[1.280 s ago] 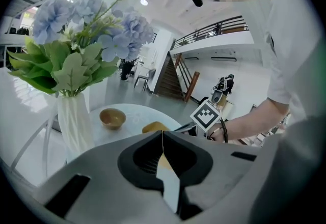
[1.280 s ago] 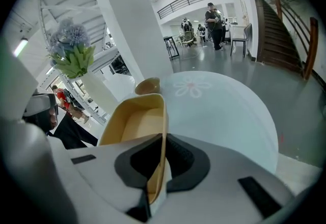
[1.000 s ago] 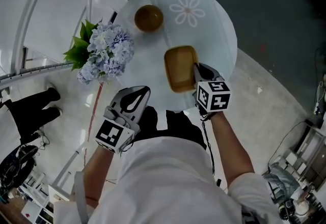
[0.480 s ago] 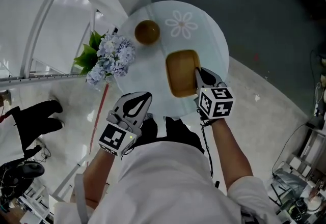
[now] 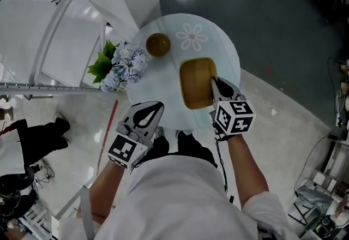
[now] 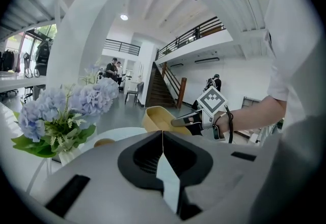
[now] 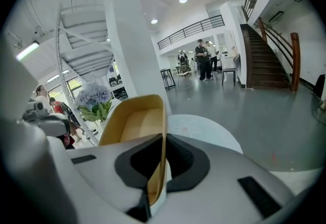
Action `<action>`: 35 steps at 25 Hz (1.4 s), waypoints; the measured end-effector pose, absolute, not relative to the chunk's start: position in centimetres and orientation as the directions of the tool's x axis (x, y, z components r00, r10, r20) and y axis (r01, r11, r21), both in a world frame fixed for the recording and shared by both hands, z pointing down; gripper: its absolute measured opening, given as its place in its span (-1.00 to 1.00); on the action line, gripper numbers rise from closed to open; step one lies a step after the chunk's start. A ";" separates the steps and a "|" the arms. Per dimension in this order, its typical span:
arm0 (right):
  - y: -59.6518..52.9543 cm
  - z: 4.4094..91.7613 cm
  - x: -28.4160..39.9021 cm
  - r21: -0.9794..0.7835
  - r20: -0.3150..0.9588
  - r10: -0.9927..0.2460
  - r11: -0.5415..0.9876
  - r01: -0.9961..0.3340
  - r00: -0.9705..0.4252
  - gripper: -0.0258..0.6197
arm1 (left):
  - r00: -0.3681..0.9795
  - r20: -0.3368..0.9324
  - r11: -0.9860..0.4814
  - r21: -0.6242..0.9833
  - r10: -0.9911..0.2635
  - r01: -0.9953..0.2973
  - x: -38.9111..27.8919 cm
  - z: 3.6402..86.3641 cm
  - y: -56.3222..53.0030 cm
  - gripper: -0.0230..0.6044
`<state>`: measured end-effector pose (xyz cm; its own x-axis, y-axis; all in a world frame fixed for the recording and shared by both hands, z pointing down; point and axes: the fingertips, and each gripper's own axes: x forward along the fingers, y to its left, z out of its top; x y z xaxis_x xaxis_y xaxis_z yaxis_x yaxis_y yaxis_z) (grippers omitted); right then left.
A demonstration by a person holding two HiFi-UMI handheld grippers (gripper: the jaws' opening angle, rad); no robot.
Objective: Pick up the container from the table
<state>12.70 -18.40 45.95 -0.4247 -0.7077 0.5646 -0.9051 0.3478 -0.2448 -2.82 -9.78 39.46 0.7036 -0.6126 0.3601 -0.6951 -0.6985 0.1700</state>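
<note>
Yellow container (image 5: 195,82) wall is clamped in the right gripper (image 5: 214,81), partly covering its rim; left gripper (image 5: 156,105) closed, empty.

- Round white table (image 5: 158,91), glossy top, lies ahead of and below the jaws of the right gripper (image 5: 214,82).
- Small round brown bowl (image 5: 158,44) sits on the top, well ahead and left of those jaws.
- White daisy print (image 5: 192,36) on the top, just right of the bowl.
- Pale blue hydrangea bunch with green leaves (image 5: 124,64) at the rim, far left of the jaws; its footing cannot be made out.
</note>
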 end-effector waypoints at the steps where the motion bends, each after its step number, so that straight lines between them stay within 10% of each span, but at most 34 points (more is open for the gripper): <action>1: -18.3 45.4 12.8 -0.244 0.557 -0.714 0.348 -0.905 -0.425 -0.83 | 0.705 0.358 -0.701 0.167 -0.612 -0.693 -2.7 39.2 -9.7 -0.86; 35: -16.2 33.7 12.5 -0.203 0.377 -0.826 0.367 -0.908 -0.419 -0.83 | 0.738 0.275 -0.746 0.096 -0.616 -0.659 -3.7 34.1 -10.1 -0.86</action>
<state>12.47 -16.20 33.73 -0.4188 -0.8259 0.3774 -0.9076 0.3673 -0.2033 -3.73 -10.06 34.08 0.7382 -0.6157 0.2754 -0.6585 -0.7464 0.0965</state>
